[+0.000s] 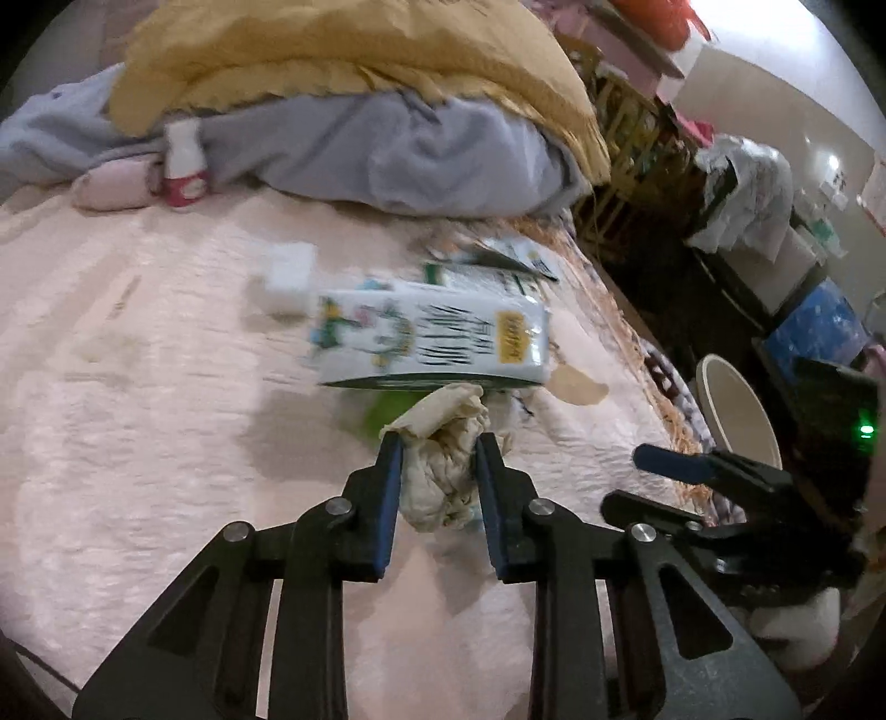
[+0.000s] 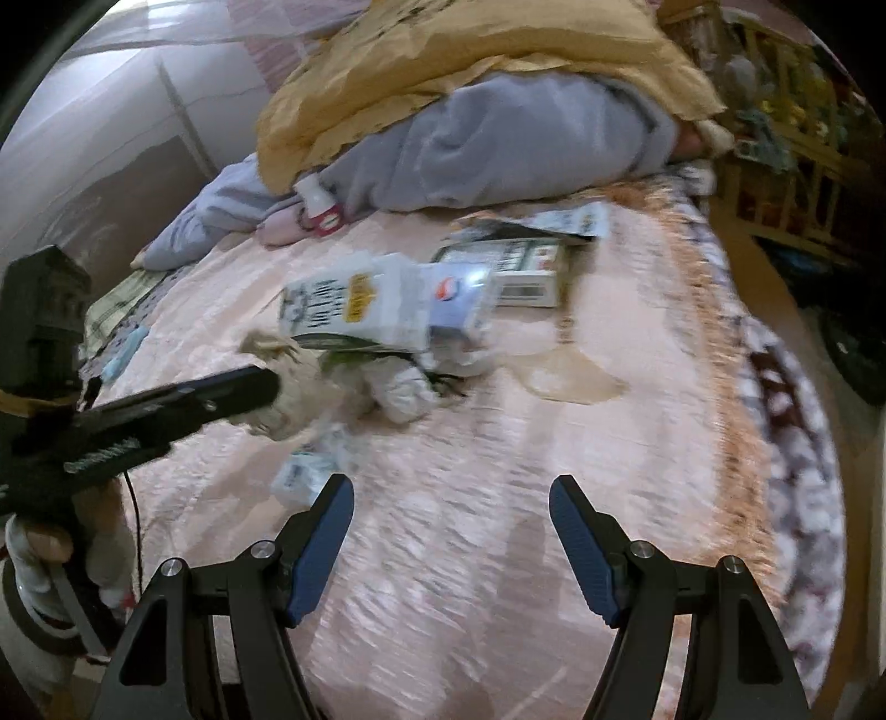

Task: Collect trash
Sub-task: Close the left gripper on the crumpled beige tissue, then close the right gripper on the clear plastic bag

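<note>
My left gripper is shut on a crumpled beige paper wad, held just above the pink bedspread. The wad also shows in the right wrist view, pinched at the tip of the left gripper's finger there. Behind it lies a white milk carton on its side, also in the right wrist view. More crumpled tissue and a small wrapper lie near it. My right gripper is open and empty above the bedspread; it shows at the right of the left wrist view.
A small red-and-white bottle stands by a grey blanket under a yellow quilt. Flat boxes lie beyond the carton. A white bin stands beside the bed's right edge. Shelves and clutter fill the far right.
</note>
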